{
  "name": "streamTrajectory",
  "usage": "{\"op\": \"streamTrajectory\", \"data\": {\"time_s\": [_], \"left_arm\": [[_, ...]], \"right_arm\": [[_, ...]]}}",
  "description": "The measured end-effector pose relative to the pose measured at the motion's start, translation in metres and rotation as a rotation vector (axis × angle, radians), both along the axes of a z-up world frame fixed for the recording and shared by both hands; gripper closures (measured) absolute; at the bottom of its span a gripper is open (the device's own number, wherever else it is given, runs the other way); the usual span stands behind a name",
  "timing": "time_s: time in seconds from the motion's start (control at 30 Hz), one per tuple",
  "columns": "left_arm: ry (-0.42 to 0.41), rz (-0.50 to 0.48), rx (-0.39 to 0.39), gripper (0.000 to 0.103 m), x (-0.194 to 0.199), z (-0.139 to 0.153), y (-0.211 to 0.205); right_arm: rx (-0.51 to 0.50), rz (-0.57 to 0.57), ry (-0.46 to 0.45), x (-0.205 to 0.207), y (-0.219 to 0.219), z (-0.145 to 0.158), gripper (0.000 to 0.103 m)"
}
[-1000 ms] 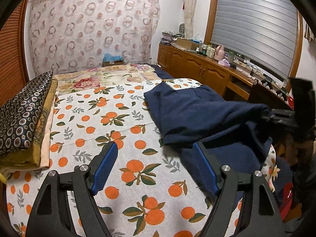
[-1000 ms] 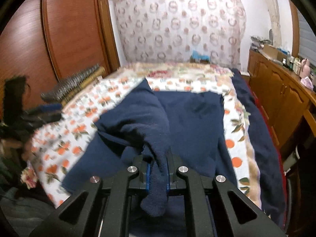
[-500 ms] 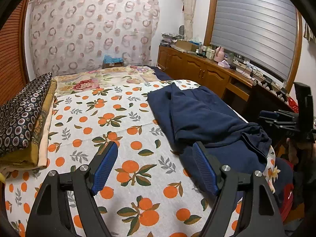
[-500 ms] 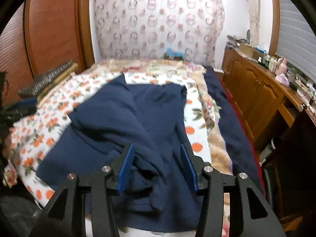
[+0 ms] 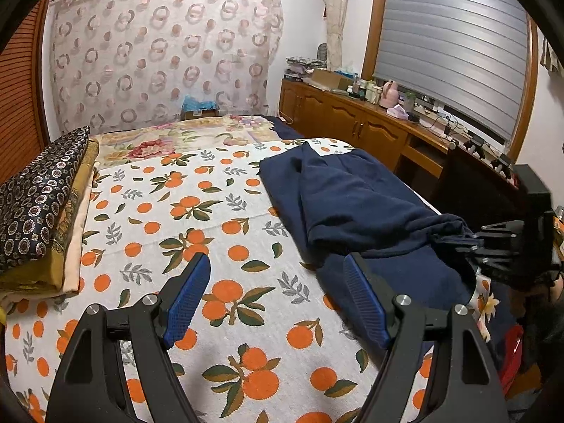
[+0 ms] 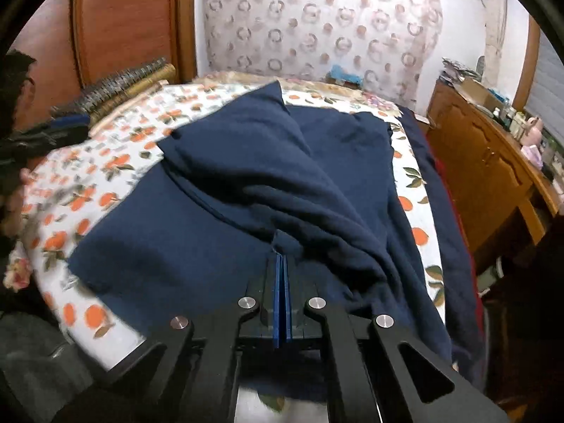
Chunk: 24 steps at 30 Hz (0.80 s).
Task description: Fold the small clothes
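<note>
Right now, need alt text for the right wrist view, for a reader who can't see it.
The right gripper is shut, its blue pads pressed together at a fold of a navy garment; whether cloth is pinched cannot be told. The garment lies rumpled on an orange-print bedsheet, with a patterned curtain behind and a wooden cabinet to the right.

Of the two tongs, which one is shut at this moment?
The right tongs: their blue pads are pressed together at a fold of the navy garment. The left tongs stand wide open above the orange-print sheet, holding nothing.
</note>
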<state>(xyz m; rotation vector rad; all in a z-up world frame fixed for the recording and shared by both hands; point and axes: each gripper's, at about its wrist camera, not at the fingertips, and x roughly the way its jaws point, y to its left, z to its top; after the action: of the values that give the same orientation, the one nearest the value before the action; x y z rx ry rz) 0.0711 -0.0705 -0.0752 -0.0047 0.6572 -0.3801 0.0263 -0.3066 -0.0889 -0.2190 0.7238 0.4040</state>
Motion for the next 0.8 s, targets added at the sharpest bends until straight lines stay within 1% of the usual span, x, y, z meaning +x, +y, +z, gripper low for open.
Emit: {"op": "streamTrajectory", "data": {"time_s": [0.07, 0.1, 0.17, 0.27, 0.37, 0.4, 0.43, 0.47, 0.53, 0.6, 0.67, 0.7, 0.73, 0.8], "left_arm": [[-0.001, 0.002, -0.002, 0.024, 0.0, -0.001, 0.0], [0.0, 0.0, -0.002, 0.024, 0.0, -0.001, 0.001], [0.0, 0.001, -0.001, 0.024, 0.0, -0.001, 0.001], [0.001, 0.003, -0.004, 0.024, -0.001, -0.002, -0.001], [-0.001, 0.001, -0.003, 0.024, 0.0, -0.002, -0.001], [-0.003, 0.001, -0.002, 0.024, 0.0, -0.002, -0.002], [-0.004, 0.002, -0.002, 0.024, 0.0, -0.002, -0.002], [-0.005, 0.002, -0.001, 0.024, 0.0, -0.002, -0.003], [-0.007, 0.003, 0.001, 0.024, 0.0, -0.002, -0.004], [-0.011, 0.006, 0.003, 0.024, -0.001, -0.001, -0.005], [-0.014, 0.01, 0.003, 0.024, -0.001, -0.001, -0.004], [-0.015, 0.013, 0.001, 0.024, -0.001, 0.0, -0.003], [-0.017, 0.016, 0.001, 0.024, -0.001, 0.0, -0.002], [-0.02, 0.022, 0.001, 0.024, -0.001, 0.001, -0.001]], "right_arm": [[0.014, -0.023, -0.014, -0.007, -0.011, 0.01, 0.102], [0.037, -0.028, -0.01, -0.012, -0.019, 0.014, 0.102], [0.047, -0.051, -0.015, -0.028, -0.035, 0.021, 0.102], [0.015, -0.089, 0.009, -0.045, -0.051, 0.02, 0.102], [-0.015, -0.113, 0.069, -0.057, -0.056, 0.018, 0.101], [-0.033, -0.133, 0.057, -0.058, -0.057, 0.018, 0.101], [-0.038, -0.148, 0.05, -0.057, -0.056, 0.02, 0.095], [-0.034, -0.157, 0.045, -0.055, -0.055, 0.024, 0.091], [-0.023, -0.171, 0.019, -0.051, -0.052, 0.031, 0.073], [0.0, -0.154, -0.016, -0.05, -0.047, 0.038, 0.07], [0.016, -0.133, -0.039, -0.047, -0.038, 0.046, 0.061], [0.025, -0.122, -0.055, -0.046, -0.035, 0.049, 0.049], [0.029, -0.115, -0.068, -0.044, -0.033, 0.049, 0.044], [0.036, -0.083, -0.079, -0.036, -0.019, 0.053, 0.044]]}}
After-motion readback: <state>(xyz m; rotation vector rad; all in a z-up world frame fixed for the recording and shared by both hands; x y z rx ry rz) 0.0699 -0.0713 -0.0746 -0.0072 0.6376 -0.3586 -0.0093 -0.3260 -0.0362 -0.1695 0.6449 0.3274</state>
